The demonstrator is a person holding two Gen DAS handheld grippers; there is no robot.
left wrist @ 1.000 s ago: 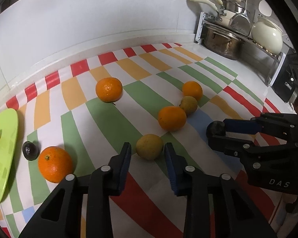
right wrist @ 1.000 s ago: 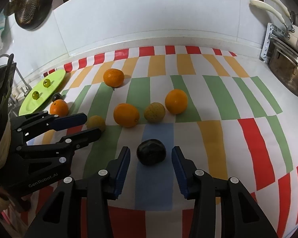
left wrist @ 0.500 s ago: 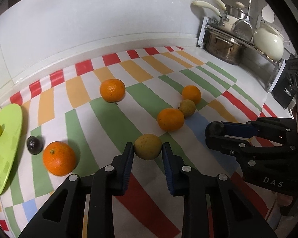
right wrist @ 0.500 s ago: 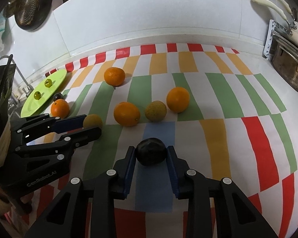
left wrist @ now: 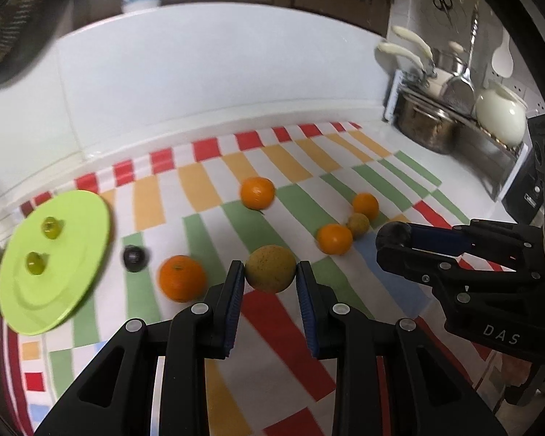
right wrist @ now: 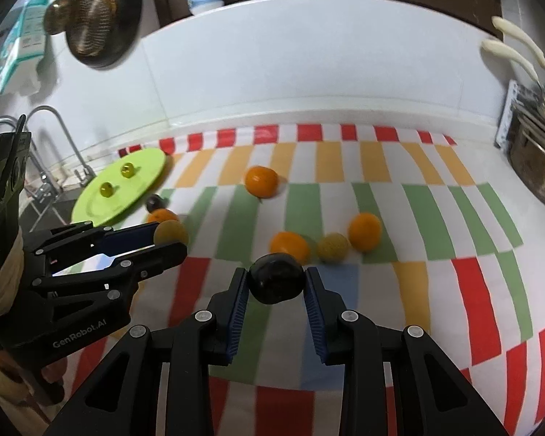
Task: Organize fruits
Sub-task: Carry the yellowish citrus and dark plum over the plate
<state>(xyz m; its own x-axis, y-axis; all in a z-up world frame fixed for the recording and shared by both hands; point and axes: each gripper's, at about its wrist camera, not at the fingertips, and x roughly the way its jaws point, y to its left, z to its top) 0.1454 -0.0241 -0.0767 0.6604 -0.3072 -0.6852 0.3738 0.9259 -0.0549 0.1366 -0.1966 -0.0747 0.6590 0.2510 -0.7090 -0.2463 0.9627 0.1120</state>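
Note:
My left gripper point(left wrist: 270, 272) is shut on a yellow-brown round fruit point(left wrist: 270, 268) and holds it above the striped cloth point(left wrist: 279, 327). My right gripper point(right wrist: 277, 279) is shut on a dark avocado-like fruit point(right wrist: 277, 282), also lifted. A lime-green plate point(left wrist: 51, 261) with two small green fruits point(left wrist: 51, 227) lies at the left. Several oranges point(left wrist: 181, 278) and another yellow-brown fruit point(left wrist: 358, 223) sit on the cloth. A small dark fruit point(left wrist: 133, 258) lies beside the plate.
A rack with pots point(left wrist: 428, 129) and a white kettle point(left wrist: 501, 116) stands at the back right. A white wall point(left wrist: 200, 83) backs the counter. A sink tap point(right wrist: 51, 145) is at the far left.
Both grippers closed on their fruits and lifted them off the cloth. The views have risen and the plate has come further into view.

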